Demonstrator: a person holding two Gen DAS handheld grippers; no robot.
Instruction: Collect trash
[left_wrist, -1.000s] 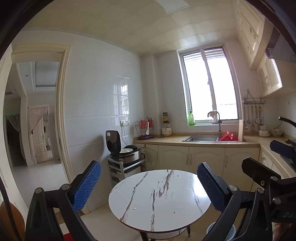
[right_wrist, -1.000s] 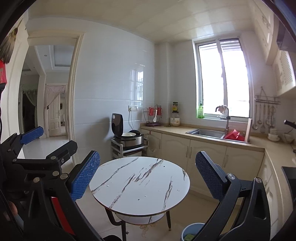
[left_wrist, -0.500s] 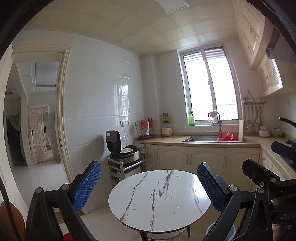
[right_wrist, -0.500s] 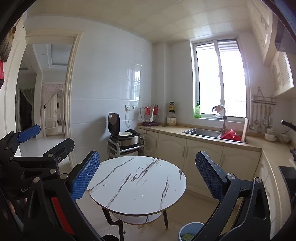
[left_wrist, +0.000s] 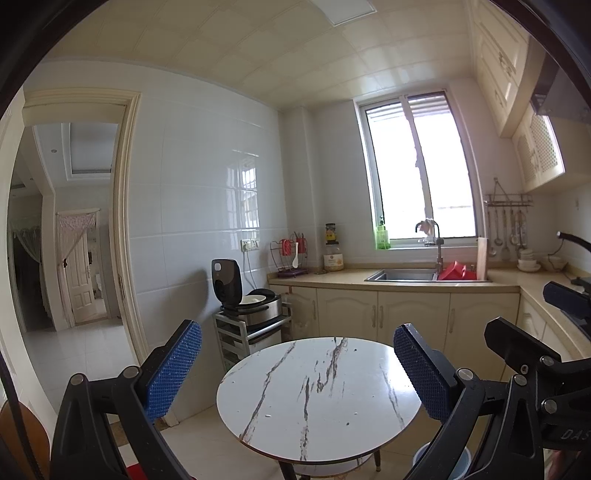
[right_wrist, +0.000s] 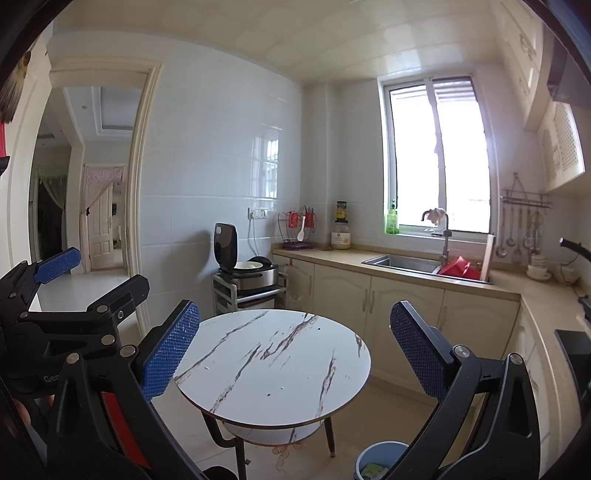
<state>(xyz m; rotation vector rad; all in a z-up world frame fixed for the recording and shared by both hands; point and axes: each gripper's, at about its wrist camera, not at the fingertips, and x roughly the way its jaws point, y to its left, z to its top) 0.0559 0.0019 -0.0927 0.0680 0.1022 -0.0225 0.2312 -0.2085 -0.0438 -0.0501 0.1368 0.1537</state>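
Observation:
My left gripper (left_wrist: 297, 363) is open and empty, held above and short of a round white marble table (left_wrist: 317, 398). My right gripper (right_wrist: 291, 347) is open and empty too, above the same table (right_wrist: 273, 365). A few small crumbs (right_wrist: 282, 388) dot the tabletop. A blue waste bin (right_wrist: 376, 463) with a green scrap inside stands on the floor right of the table; its rim also shows in the left wrist view (left_wrist: 424, 456). The left gripper also shows at the left edge of the right wrist view (right_wrist: 92, 280).
A rice cooker on a metal cart (right_wrist: 247, 273) stands by the tiled wall behind the table. A counter with a sink (right_wrist: 402, 263) and cabinets runs along the back and right. A doorway (right_wrist: 92, 206) opens at the left. Some strands lie on the floor under the table (right_wrist: 284, 452).
Both grippers stay open. The right wrist view has drifted a little, so the table sits slightly more left and lower; the left wrist view is almost unchanged.

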